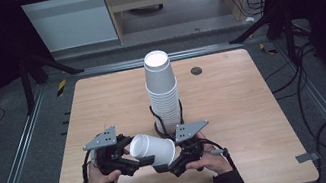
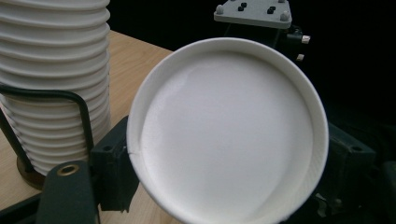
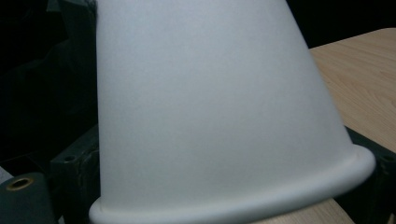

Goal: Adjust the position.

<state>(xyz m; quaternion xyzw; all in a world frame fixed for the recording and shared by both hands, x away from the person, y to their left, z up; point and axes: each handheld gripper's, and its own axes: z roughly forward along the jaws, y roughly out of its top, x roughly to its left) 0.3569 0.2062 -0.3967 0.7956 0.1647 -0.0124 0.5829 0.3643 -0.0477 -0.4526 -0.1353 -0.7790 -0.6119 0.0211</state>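
White paper cup point(image 1: 152, 149) lies sideways between my grippers; right gripper point(image 1: 169, 164) pinches its rim, left gripper point(image 1: 135, 163) seemingly clamps its base.

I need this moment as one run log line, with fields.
held: cup, on its side | left gripper: on base end | right gripper: on rim end | stack: upright in holder, behind

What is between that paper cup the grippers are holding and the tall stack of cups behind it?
Nothing visible. The loose cup lies on its side between the left gripper and the right gripper, in front of the stack. Only bare table separates them; the stack's open top is free.
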